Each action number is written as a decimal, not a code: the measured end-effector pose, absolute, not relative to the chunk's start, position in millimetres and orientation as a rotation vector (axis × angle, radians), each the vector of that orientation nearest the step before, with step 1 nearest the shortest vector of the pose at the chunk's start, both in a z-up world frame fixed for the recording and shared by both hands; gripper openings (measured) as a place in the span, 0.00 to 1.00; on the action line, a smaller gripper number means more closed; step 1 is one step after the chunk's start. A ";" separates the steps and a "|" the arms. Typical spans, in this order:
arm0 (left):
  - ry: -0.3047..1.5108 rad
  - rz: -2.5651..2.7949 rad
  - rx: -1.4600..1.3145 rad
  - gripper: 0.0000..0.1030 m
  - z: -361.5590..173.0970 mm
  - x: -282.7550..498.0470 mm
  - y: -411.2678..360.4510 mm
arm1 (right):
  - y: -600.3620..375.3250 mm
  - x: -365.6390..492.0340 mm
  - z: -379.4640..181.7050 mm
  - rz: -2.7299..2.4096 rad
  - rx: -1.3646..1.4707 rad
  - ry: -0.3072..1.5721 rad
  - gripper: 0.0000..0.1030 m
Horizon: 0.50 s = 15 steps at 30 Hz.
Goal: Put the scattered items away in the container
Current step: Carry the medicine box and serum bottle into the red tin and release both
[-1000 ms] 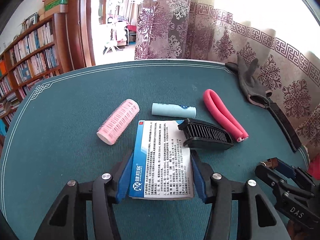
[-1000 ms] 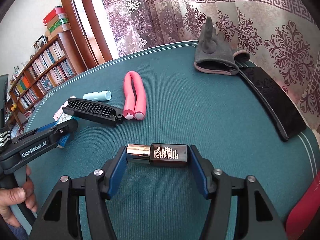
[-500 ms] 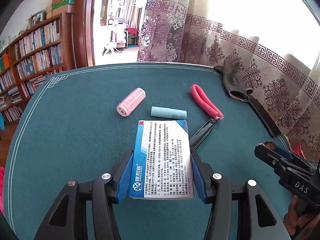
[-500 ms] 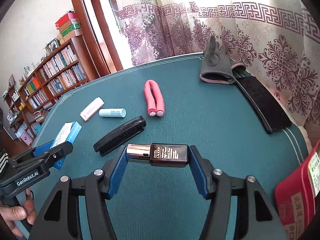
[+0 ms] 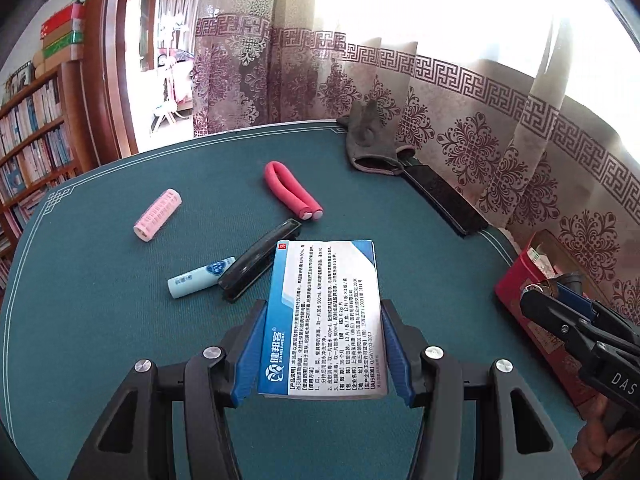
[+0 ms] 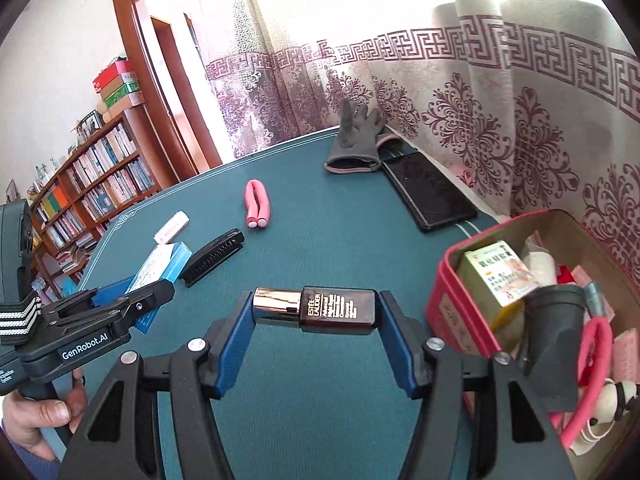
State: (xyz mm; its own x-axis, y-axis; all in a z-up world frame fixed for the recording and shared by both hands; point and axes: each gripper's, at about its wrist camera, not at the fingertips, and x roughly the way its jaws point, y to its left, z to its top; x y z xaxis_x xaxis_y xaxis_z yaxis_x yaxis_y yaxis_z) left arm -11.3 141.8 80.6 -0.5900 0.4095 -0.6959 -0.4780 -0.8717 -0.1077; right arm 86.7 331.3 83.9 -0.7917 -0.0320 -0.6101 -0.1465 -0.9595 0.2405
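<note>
the left gripper (image 5: pixel 322 344) holds a blue and white medicine box (image 5: pixel 324 312) above the near part of the green table (image 5: pixel 100 280); its blue pads press on the two long sides of the box, jaws part open to the box width. on the table beyond it, from left to right: a pink hair roller (image 5: pixel 157 215) toward the far left edge, a pale blue tube (image 5: pixel 200 277) touching the end of a black folding comb (image 5: pixel 260 266), and a pink bendy curler (image 5: pixel 291 192) folded double near the middle. a grey glove (image 5: pixel 368 144) lies at the far right corner, its cuff overlapping a flat black case (image 5: pixel 440 196) that runs along the right edge by the patterned curtain (image 5: pixel 480 120).

the right gripper (image 6: pixel 316 316) holds a dark cosmetic bottle (image 6: pixel 336 310) with a metallic cap crosswise, one pad on the cap end and one on the base, jaws about half open. it hangs over the near right part of the table, just left of the red container (image 6: pixel 460 280). the container stands at the near right edge and already contains a yellow-green box (image 6: pixel 500 276), a black cup-shaped item (image 6: pixel 552 340), a pink curler and other small items. a person's hand (image 6: pixel 44 420) grips the handle of the left gripper.
</note>
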 end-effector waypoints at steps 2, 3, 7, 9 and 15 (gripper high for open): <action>0.142 2.395 -1.020 0.54 83.2 -3.2 157.4 | 346.6 102.1 87.5 2.864 -0.961 0.437 0.63; 0.150 2.379 -1.015 0.54 84.2 0.7 165.5 | 355.1 110.8 89.2 2.849 -0.943 0.445 0.63; 0.189 2.315 -0.987 0.54 89.9 17.9 201.9 | 394.9 145.2 95.5 2.782 -0.869 0.472 0.63; 0.208 2.272 -0.973 0.54 92.7 27.4 221.8 | 416.5 162.2 96.6 2.736 -0.839 0.492 0.63; 0.263 2.120 -0.932 0.54 100.1 60.6 286.3 | 472.0 205.2 98.3 2.615 -0.761 0.573 0.63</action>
